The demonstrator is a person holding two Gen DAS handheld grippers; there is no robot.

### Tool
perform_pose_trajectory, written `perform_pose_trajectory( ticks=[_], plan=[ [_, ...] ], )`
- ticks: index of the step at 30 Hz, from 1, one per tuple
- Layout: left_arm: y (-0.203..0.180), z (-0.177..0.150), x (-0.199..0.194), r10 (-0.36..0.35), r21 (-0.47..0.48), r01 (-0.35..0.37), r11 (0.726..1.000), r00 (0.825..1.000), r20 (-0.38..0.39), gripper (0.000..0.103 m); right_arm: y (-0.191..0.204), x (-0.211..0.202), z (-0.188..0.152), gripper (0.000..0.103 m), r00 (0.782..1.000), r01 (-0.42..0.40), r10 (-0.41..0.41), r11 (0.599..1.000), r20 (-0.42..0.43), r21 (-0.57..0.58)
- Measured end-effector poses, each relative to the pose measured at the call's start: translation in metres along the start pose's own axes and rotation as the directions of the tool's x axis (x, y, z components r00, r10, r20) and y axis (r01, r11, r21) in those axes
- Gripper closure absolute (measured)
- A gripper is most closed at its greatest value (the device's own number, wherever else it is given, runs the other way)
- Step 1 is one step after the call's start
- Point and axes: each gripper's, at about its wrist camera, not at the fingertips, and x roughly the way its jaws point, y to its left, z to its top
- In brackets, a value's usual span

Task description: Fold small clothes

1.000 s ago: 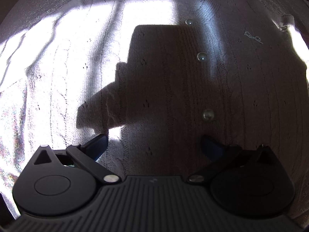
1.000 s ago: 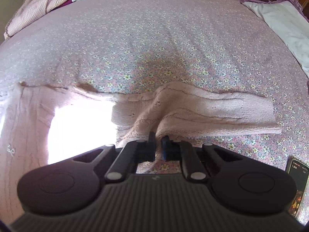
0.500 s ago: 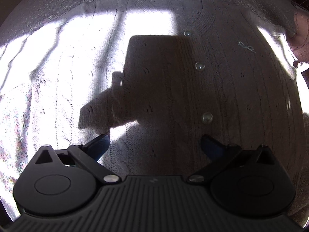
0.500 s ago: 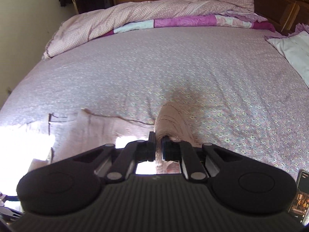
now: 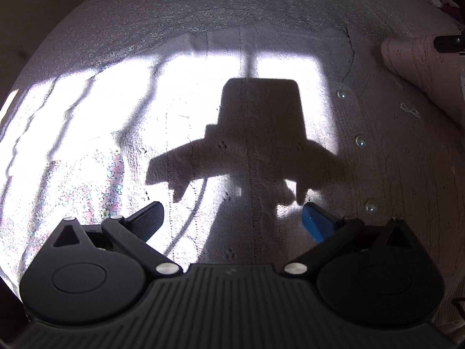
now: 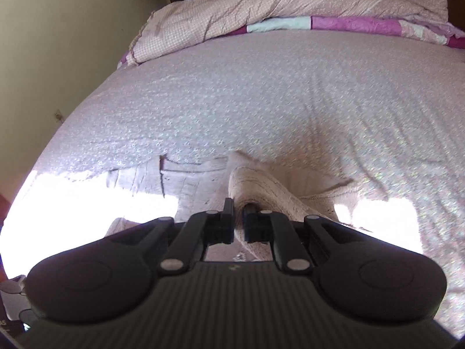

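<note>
A small pale pink knit cardigan (image 5: 392,157) with a row of pearly buttons (image 5: 360,140) lies spread on the bed, part in bright sunlight. My left gripper (image 5: 232,218) is open and empty, hovering just above the cardigan's body. My right gripper (image 6: 239,224) is shut on the cardigan's sleeve (image 6: 261,183) and holds it lifted over the garment. The lifted sleeve also shows at the upper right of the left wrist view (image 5: 412,61).
The bed has a floral sheet (image 6: 261,101). A bunched pink and purple quilt (image 6: 261,11) lies along its far end. A pale wall (image 6: 58,43) runs along the left side. A patch of hard sunlight (image 5: 276,69) falls across the cardigan.
My right gripper has lifted the sleeve and carried it left over the cardigan's body. My left gripper has risen and drawn back, so more of the cardigan and sheet shows.
</note>
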Motion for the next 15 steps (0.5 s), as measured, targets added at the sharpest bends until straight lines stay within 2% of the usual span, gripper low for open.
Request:
perform_pose_trajectory(
  ticks=[6, 9, 11, 13, 15],
  plan=[
    [0.005, -0.002, 0.006, 0.009, -0.025, -0.01, 1.0, 1.0, -0.019, 0.0, 0.031, 0.059, -0.039, 0.091, 0.987, -0.064, 0.07, 0.997, -0.146, 0.044],
    [-0.001, 0.005, 0.006, 0.01, -0.01, -0.011, 1.0, 1.0, -0.017, 0.0, 0.034, 0.073, -0.055, 0.089, 0.979, -0.056, 0.066, 0.997, -0.191, 0.055],
    [-0.001, 0.003, 0.006, 0.017, 0.001, -0.017, 1.0, 1.0, -0.012, 0.0, 0.034, 0.076, -0.062, 0.08, 0.977, -0.053, 0.062, 0.997, -0.206, 0.051],
    [-0.004, 0.004, 0.01, 0.014, 0.0, -0.014, 1.0, 1.0, -0.016, 0.0, 0.032, 0.071, -0.066, 0.057, 0.978, -0.091, 0.103, 0.993, -0.18, 0.071],
    [-0.004, 0.005, 0.013, 0.008, -0.003, -0.008, 1.0, 1.0, -0.022, 0.0, 0.031, 0.061, -0.065, 0.044, 0.981, -0.105, 0.118, 0.991, -0.155, 0.087]
  ],
)
